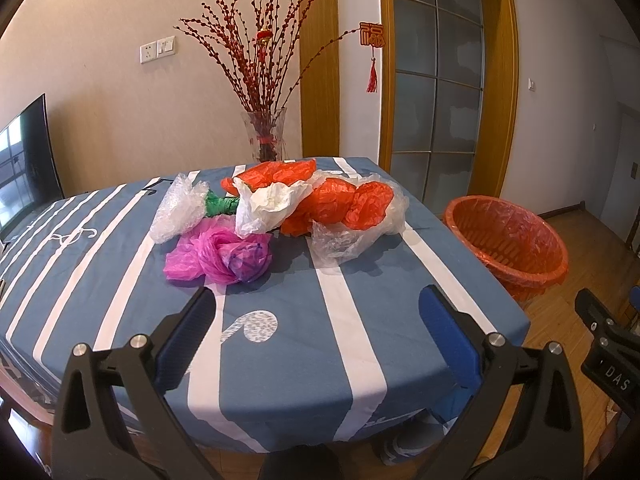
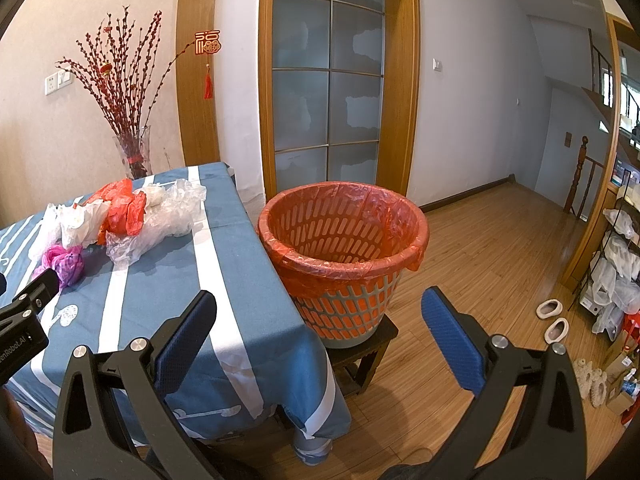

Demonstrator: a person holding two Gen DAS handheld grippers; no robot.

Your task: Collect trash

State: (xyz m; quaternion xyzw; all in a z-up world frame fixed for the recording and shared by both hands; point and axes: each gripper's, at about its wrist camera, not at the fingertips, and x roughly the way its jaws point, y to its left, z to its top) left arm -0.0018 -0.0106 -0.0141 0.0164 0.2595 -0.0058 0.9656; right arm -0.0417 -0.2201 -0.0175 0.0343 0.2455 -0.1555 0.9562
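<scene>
At the far left a dark TV screen [image 1: 24, 168] leans by the wall. The bench [image 1: 360, 304] wears a blue cloth with white stripes. The left claw [image 1: 316, 308] hovers over its near edge with both blue pads spread wide and nothing between them. Beyond it, toward the far side of the bench, lies the trash in one loose heap: a clear crumpled bag [image 1: 180, 208] on the left, a pink bag [image 1: 224, 254] nearest the claw, a small green bag [image 1: 220, 204] behind, a white bag [image 1: 268, 204] in the middle, orange bags [image 1: 344, 204] to the right, and another clear bag [image 1: 344, 240] just in front of those. Behind the bench stands a glass vase [image 1: 266, 136] of red branches.

The right claw [image 2: 318, 316] hangs past the bench's right edge, likewise wide open and empty. Just right of the bench, a basket [image 2: 344, 264] lined with an orange bag sits on a low dark stool [image 2: 372, 344] on the wooden floor [image 2: 480, 248]. Slippers [image 2: 554, 320] lie farther right.
</scene>
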